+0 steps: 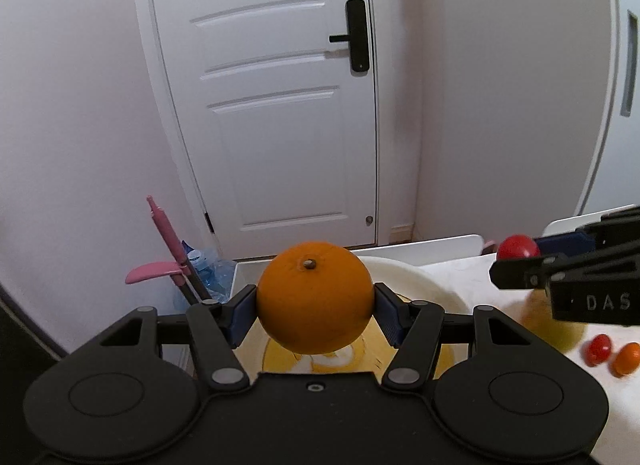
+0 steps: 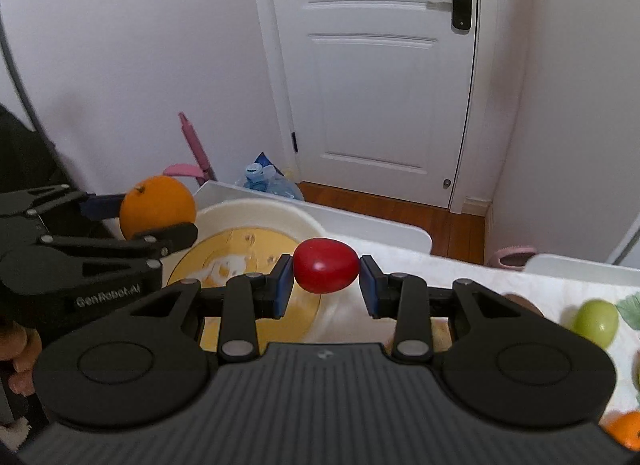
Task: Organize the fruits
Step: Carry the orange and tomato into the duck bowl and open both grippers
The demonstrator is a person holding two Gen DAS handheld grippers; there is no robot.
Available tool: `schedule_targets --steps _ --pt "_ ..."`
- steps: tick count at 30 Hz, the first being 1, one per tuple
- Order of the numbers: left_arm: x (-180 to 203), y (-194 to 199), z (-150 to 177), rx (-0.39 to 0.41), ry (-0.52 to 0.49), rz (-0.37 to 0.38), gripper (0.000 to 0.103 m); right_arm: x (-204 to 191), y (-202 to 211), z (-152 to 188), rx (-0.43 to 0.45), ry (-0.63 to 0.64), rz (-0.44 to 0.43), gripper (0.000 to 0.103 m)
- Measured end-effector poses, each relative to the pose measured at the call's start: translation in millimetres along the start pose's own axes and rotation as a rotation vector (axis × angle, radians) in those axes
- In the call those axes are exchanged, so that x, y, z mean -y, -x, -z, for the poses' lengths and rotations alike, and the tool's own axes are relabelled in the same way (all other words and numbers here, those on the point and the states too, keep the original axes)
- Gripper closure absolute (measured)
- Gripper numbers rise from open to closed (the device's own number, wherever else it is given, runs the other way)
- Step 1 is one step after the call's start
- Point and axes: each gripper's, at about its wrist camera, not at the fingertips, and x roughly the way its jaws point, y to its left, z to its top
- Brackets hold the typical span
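My left gripper [image 1: 316, 303] is shut on a large orange [image 1: 315, 297] and holds it above a white bowl with a yellow inside [image 1: 420, 285]. The orange also shows in the right wrist view [image 2: 158, 205], at the bowl's left rim [image 2: 256, 207]. My right gripper [image 2: 325, 279] is shut on a red cherry tomato [image 2: 326, 265] and holds it over the bowl's right side. In the left wrist view the tomato [image 1: 518, 247] and the right gripper show at the right edge.
On the white table [image 2: 460, 265] lie a green fruit [image 2: 595, 321], an orange fruit [image 2: 628, 429], a red tomato [image 1: 599, 348] and a small orange fruit [image 1: 626, 359]. A white door [image 1: 272, 97], a pink tool [image 1: 168, 249] and a water bottle [image 2: 272, 181] stand behind.
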Motion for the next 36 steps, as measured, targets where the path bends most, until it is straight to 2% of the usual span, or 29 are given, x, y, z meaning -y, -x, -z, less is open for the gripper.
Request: schedule_targets --steps 10,20,22,23,24,33,36 --pt "-4 -61 5 -0.052 -0.054 0.032 0.037 -1 -42 -7 -0.034 -0.044 0.031 0.053" --pt "0 -85 19 -0.103 -0.086 0.071 0.036 -1 -55 -8 -0.063 -0.062 0.038 0.053" --pt "-1 -80 17 -0.072 -0.092 0.075 0.020 0 -54 -8 -0.061 -0.064 0.041 0.053" --pt "-1 -75 15 -0.050 -0.101 0.064 0.009 0 -54 -10 -0.061 -0.067 0.040 0.053" --pt "-1 -70 14 -0.033 -0.109 0.055 0.005 1 -53 -11 -0.061 -0.072 0.037 0.053" --pt "-16 -43 18 -0.064 -0.039 0.027 0.004 1 -58 -11 -0.066 -0.036 0.013 0.053" --pt "-22 -35 19 -0.069 -0.011 0.011 0.004 -4 -62 -11 -0.072 0.011 -0.008 0.053"
